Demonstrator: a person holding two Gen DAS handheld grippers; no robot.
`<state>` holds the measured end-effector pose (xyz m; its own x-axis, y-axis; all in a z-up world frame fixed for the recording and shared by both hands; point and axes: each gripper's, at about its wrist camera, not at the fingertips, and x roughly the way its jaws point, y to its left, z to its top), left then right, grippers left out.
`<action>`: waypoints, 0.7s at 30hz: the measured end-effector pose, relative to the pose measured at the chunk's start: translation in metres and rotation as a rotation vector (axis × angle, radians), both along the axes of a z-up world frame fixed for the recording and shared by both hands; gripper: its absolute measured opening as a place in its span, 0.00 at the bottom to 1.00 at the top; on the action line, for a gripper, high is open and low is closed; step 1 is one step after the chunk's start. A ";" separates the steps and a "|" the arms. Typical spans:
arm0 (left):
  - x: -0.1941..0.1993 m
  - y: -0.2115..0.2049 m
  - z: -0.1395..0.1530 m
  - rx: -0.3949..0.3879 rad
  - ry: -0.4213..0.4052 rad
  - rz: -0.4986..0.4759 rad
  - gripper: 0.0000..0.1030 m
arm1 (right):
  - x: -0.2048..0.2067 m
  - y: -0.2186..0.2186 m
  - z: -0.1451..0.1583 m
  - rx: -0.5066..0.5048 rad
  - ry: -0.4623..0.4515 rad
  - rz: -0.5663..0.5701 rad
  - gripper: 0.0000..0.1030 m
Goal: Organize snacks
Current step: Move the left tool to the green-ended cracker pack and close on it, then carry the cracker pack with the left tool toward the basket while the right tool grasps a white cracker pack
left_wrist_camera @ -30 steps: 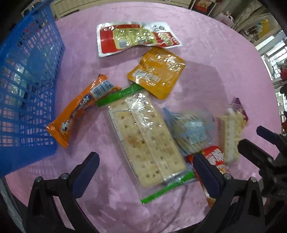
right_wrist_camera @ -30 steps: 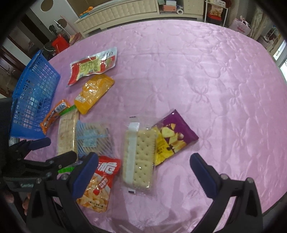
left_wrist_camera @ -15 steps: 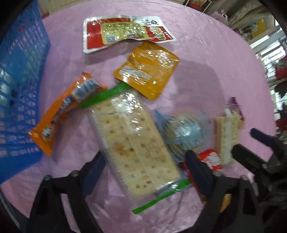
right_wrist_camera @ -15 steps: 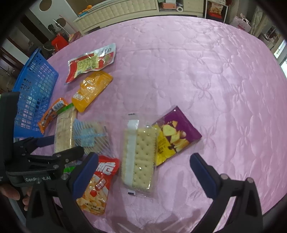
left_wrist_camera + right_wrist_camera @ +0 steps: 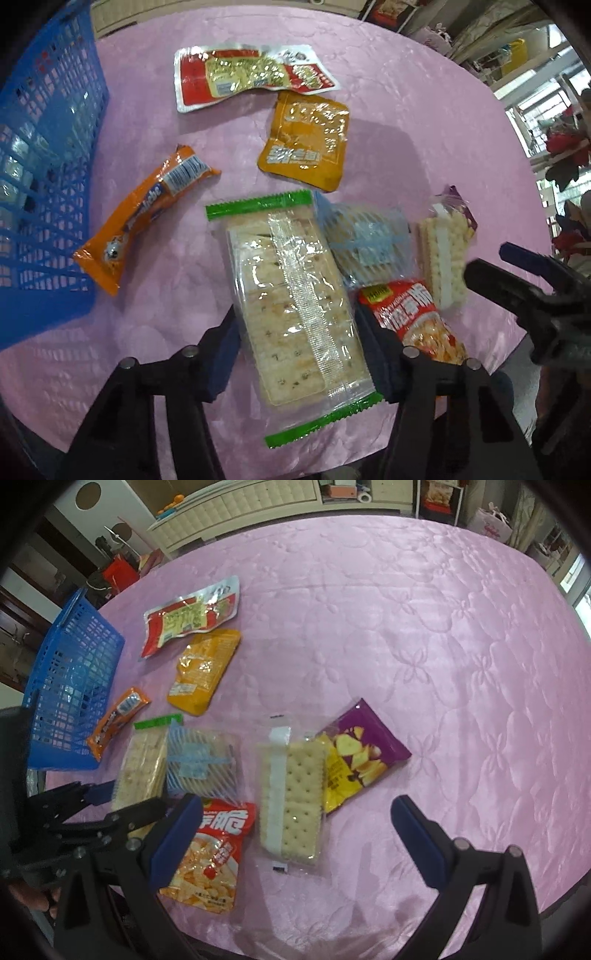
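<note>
Pink quilted cloth covers the bench, and the snacks lie spread on its left part. The left gripper has just been closing its jaws, and now its blue pads press on both long sides of the clear cracker pack with green ends, which points away from the camera. Just right of this pack lie a blue-striped clear pack and a red chip bag, touching it or very near. An orange bar wrapper lies to its left, beside the blue basket. Farther back are a yellow-orange pouch and a red and white pouch. The right gripper hovers with its jaws wide apart, holding nothing, over a square cracker pack. A purple snack bag lies partly under that pack's right edge
</note>
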<state>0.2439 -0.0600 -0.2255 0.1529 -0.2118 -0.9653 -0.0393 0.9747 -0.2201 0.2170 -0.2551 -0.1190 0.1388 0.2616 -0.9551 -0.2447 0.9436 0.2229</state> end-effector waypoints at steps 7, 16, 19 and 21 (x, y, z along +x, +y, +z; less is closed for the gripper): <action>-0.005 0.007 0.010 -0.016 -0.018 0.002 0.51 | 0.003 0.010 -0.020 -0.063 0.041 -0.001 0.82; -0.014 0.018 0.004 -0.047 0.007 0.015 0.49 | 0.004 0.021 -0.033 -0.098 0.052 -0.001 0.81; -0.009 0.015 0.001 -0.050 0.006 0.010 0.49 | 0.005 0.028 -0.038 -0.120 0.059 0.000 0.81; -0.005 0.015 0.000 -0.041 0.011 0.009 0.50 | 0.007 0.031 -0.041 -0.131 0.055 -0.003 0.81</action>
<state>0.2391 -0.0455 -0.2258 0.1447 -0.2498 -0.9574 -0.0507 0.9645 -0.2593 0.2237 -0.2239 -0.1598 0.0862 0.1335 -0.9873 -0.2330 0.9662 0.1103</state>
